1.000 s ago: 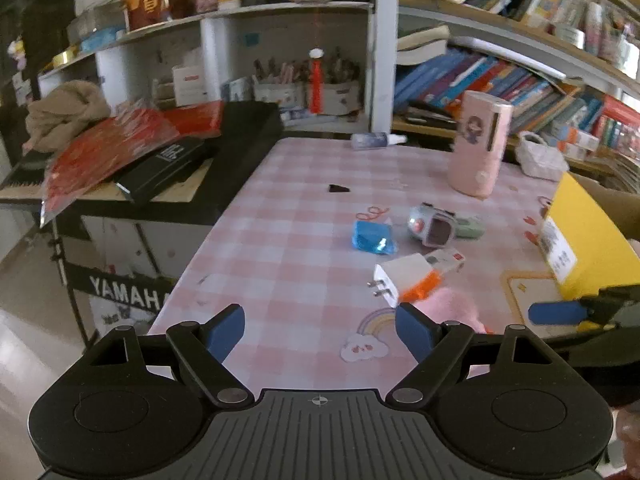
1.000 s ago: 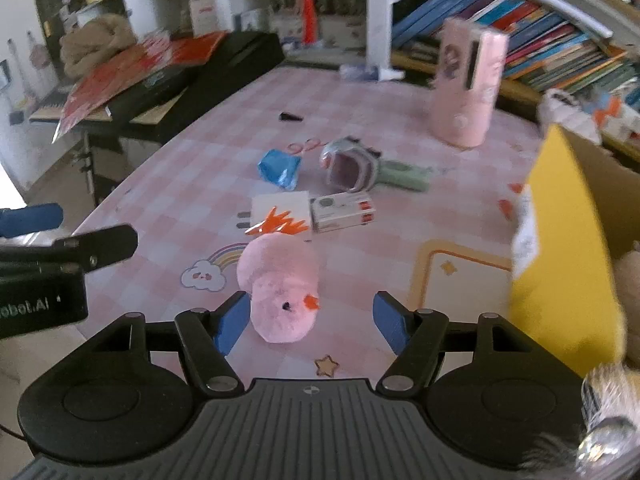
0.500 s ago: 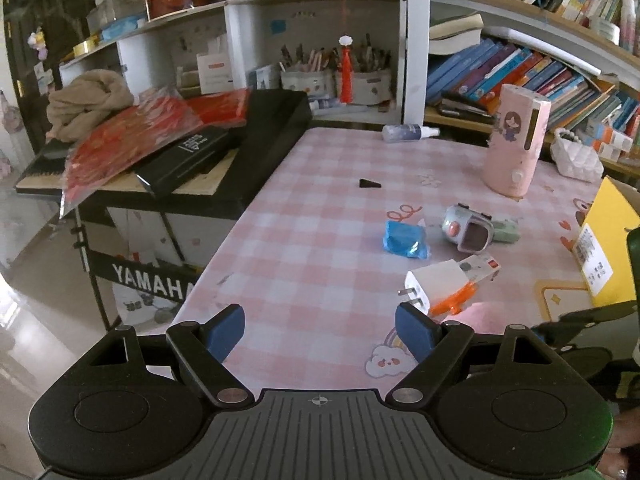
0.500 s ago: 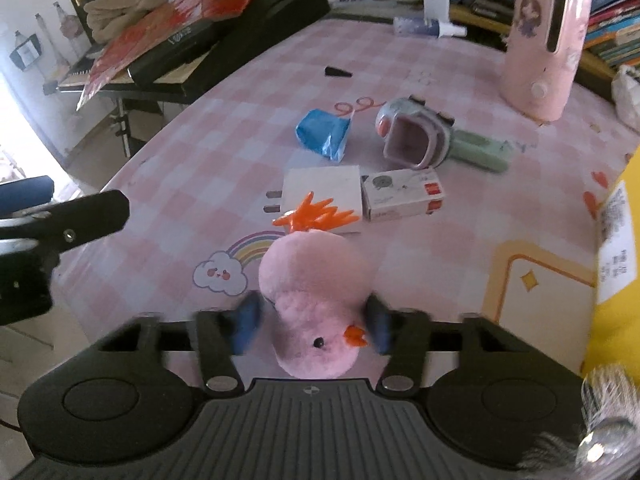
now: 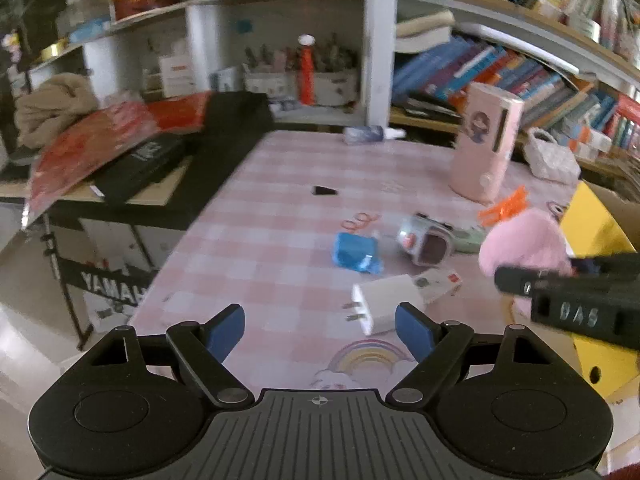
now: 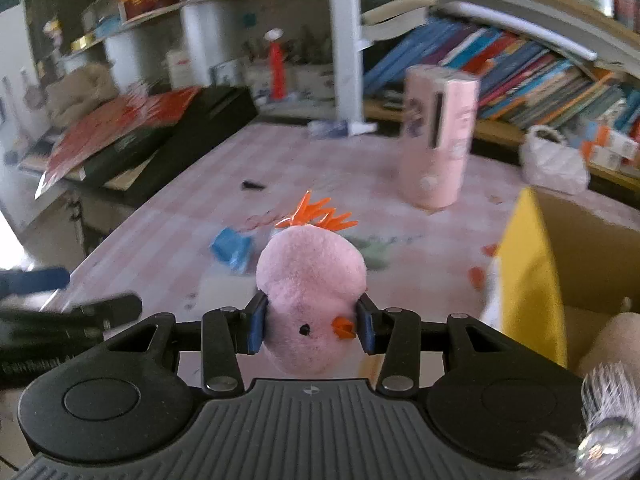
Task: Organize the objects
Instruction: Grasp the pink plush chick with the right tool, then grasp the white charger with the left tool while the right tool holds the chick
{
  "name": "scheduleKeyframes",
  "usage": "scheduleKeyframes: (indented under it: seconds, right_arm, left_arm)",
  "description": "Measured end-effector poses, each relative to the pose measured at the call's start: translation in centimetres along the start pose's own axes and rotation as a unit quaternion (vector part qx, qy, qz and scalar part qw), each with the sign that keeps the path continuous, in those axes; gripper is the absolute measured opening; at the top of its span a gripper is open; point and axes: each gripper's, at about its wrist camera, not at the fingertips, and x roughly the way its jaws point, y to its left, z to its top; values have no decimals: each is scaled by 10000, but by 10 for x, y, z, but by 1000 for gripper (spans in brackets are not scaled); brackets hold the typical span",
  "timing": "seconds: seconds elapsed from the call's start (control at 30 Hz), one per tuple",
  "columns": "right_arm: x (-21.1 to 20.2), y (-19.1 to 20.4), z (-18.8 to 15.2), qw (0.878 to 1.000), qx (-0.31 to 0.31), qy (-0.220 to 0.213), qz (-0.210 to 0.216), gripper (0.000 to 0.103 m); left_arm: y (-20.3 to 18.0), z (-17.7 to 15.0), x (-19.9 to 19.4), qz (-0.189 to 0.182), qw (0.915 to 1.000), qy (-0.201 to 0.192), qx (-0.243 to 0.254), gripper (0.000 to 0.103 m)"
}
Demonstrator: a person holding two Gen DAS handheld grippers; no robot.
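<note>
Pink plush chick (image 6: 311, 280) pinched by right gripper (image 6: 311, 326) | left gripper (image 5: 320, 328) spread | stand (image 5: 112, 286) reads YAMAHA

The right gripper (image 6: 310, 326) is pointing downward with its jaws clamping a pink plush chick (image 6: 310, 280), while the left gripper (image 5: 320, 330) is hovering with jaws spread wide.

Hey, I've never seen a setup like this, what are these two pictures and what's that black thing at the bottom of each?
A person holds a two-fingered claw in each hand, each carrying a wide-angle camera looking along its fingers.

The left claw is open and empty. The right claw is shut on a fluffy pink chick toy with an orange crest, lifted off the pink checked tablecloth.

Lying on the cloth are a white plug-in charger, a crumpled blue wrapper and a tall pink container. A yellow cardboard box stands at the right.
</note>
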Motion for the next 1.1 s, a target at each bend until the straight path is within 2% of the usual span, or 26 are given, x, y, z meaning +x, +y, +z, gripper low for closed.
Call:
scheduleKeyframes:
  seconds: [0.37, 0.5, 0.7, 1.1]
  right_arm:
    - [-4, -22, 1, 9998, -2, -88, -203, 41]
    - [-3, -25, 1, 9997, -8, -74, -225, 41]
    - [4, -28, 2, 9998, -18, 17, -195, 41]
    - [14, -28, 7, 9996, -197, 40, -182, 41]
  left_arm:
    - [-28, 2, 28, -298, 9987, 319, 279, 82]
    - [-33, 2, 33, -304, 9984, 356, 332, 72]
    - [-36, 2, 47, -303, 9974, 549, 351, 67]
    - [-45, 12, 83, -339, 9955, 784, 416, 67]
